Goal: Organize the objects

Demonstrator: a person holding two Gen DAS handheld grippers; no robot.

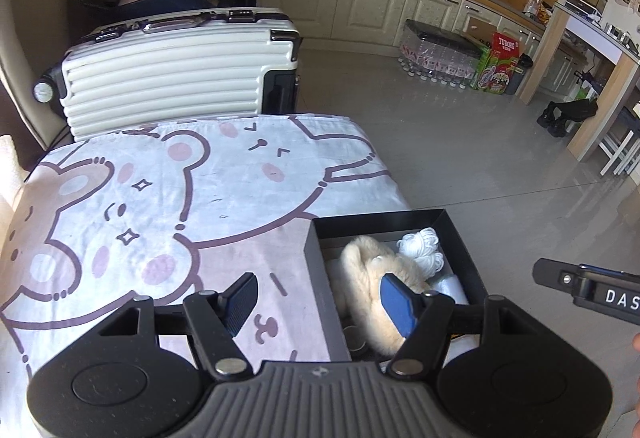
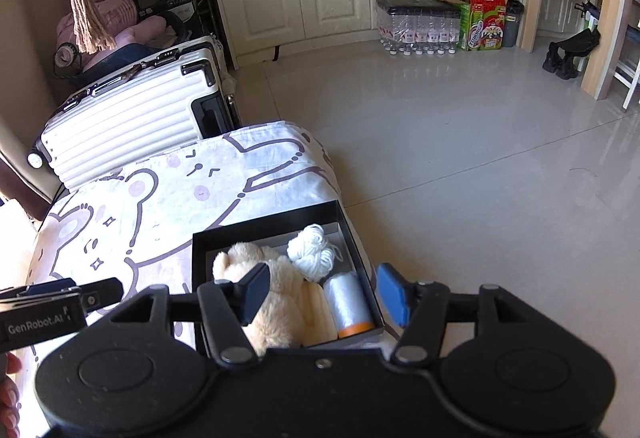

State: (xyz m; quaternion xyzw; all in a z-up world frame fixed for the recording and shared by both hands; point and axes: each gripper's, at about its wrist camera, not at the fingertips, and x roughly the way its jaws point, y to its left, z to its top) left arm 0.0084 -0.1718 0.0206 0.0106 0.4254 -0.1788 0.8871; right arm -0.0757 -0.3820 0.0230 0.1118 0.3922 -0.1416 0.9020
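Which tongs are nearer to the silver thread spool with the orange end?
Right. The right tongs hover directly over the silver thread spool in the black box; the left tongs straddle the box's far-side wall.

home: kitchen cabinets (image 2: 328, 1), suitcase (image 1: 168, 77), cartoon bedsheet (image 1: 160, 205), bottled water (image 2: 420, 25).

- The black box (image 2: 256, 228) is sitting open at the corner of my cloth-covered table, near its edge.
- A cream plush bear (image 2: 280, 290) is lying inside along the left side.
- A white yarn bundle (image 2: 312, 252) is resting in the far corner.
- A clear thread spool (image 2: 348, 304) with an orange end is lying on its side along the right wall.
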